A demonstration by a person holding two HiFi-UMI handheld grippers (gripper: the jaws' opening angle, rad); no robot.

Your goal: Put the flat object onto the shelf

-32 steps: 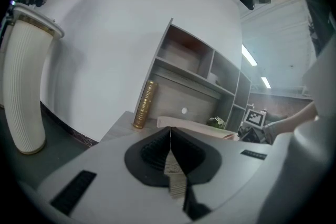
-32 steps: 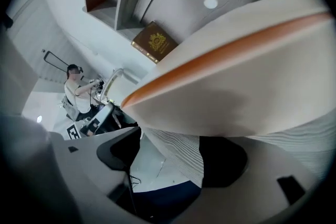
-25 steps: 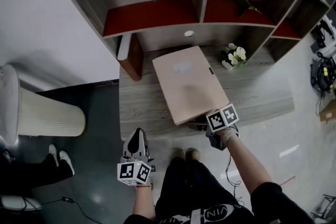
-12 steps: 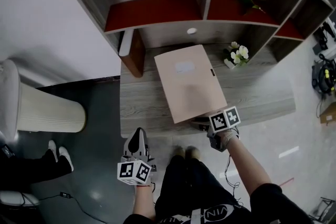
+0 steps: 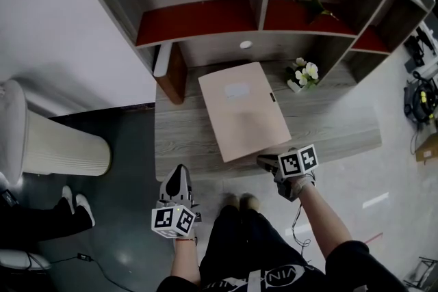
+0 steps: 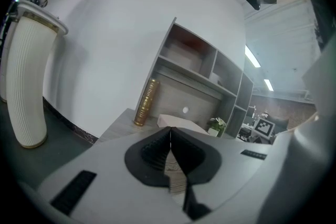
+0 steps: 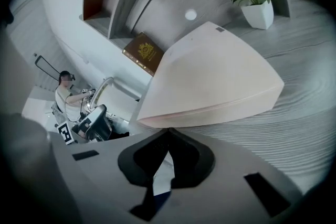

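The flat object (image 5: 243, 109) is a pale pink slab lying on the grey wooden desk (image 5: 185, 140), below the shelf unit (image 5: 205, 17) with its red-lined compartments. My right gripper (image 5: 265, 161) is at the desk's front edge, just off the slab's near right corner. Its jaws are shut with nothing between them. In the right gripper view the slab (image 7: 210, 76) fills the space just beyond the closed tips of the right gripper (image 7: 168, 134). My left gripper (image 5: 179, 176) hangs below the desk's front edge, shut and empty. From the left gripper (image 6: 169, 131), the slab (image 6: 176, 122) is seen ahead.
A small white pot of flowers (image 5: 303, 74) stands right of the slab. A brown book (image 5: 174, 72) leans upright at the desk's back left. A ribbed white bin (image 5: 55, 147) stands on the floor to the left, with a person's shoes (image 5: 79, 205) near it.
My right gripper has drawn back a little to the right, off the slab's near corner. The slab and the left gripper stay where they were.
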